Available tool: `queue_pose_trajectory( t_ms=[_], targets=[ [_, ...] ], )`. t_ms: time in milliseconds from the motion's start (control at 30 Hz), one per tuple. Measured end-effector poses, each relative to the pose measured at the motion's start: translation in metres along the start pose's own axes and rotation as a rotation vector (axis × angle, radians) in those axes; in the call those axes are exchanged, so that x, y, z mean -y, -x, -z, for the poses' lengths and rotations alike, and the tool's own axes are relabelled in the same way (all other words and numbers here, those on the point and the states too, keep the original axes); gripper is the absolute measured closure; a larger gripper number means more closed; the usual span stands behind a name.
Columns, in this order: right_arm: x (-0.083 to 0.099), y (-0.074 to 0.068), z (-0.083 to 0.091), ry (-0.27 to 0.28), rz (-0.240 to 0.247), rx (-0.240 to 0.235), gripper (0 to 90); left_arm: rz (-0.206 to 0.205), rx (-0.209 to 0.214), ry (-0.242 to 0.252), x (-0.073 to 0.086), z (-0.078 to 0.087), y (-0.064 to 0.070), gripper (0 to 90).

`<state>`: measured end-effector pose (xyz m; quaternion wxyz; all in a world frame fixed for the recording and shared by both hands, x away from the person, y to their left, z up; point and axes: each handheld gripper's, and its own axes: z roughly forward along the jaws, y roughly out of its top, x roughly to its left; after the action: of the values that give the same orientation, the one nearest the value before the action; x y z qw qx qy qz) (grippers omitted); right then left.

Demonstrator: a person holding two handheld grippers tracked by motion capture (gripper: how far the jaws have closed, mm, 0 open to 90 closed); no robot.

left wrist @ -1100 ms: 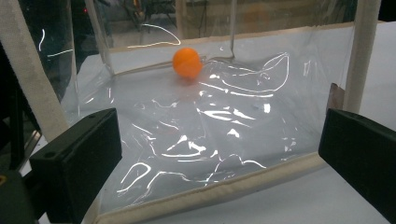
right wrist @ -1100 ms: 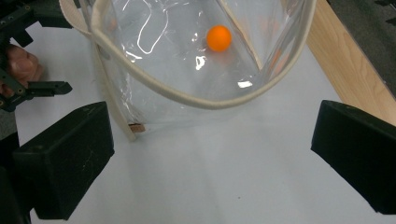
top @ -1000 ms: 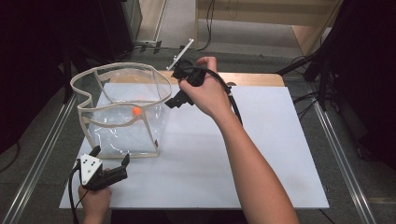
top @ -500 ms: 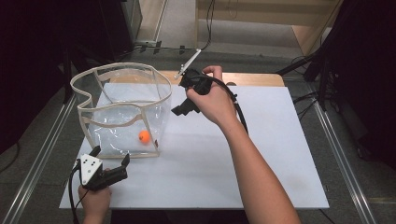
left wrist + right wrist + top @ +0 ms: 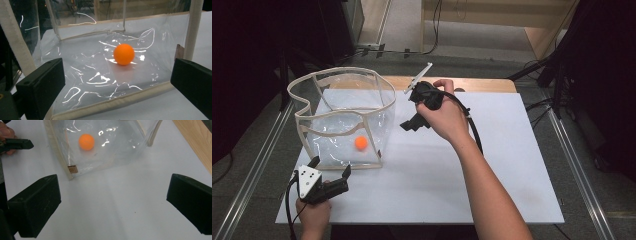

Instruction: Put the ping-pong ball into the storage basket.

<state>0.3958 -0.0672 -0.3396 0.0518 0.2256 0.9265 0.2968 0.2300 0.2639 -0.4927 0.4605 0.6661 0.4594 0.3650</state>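
The orange ball (image 5: 360, 143) is lying inside the clear bag (image 5: 377, 102), just ahead of the empty left claw (image 5: 331, 178), while the right claw (image 5: 412, 111), jaws spread, is hanging beside the bag, seemingly having released it.

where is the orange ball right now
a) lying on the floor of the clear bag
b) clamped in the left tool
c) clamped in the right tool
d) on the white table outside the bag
a: the orange ball rests on the bottom of the clear bag, seen through its wall, while the left tool and the right tool are both open and hold nothing.
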Motion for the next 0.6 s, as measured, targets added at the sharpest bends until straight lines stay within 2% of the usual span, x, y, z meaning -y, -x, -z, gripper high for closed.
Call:
queue_pose_trajectory(
  t_ms=[33,100,600],
  targets=[
    [0.002,-0.001,0.0,-0.007,-0.013,0.005,0.0,0.0,0.0,0.0,0.0,0.0,0.0,0.0],
    [0.005,-0.001,-0.002,0.003,-0.001,0.003,0.0,-0.002,0.0,-0.001,0.0,0.0,0.0,0.0],
    [0.034,-0.002,-0.011,0.007,-0.025,0.007,0.0,-0.005,0.0,-0.003,0.0,0.0,0.0,0.0]
  ],
)
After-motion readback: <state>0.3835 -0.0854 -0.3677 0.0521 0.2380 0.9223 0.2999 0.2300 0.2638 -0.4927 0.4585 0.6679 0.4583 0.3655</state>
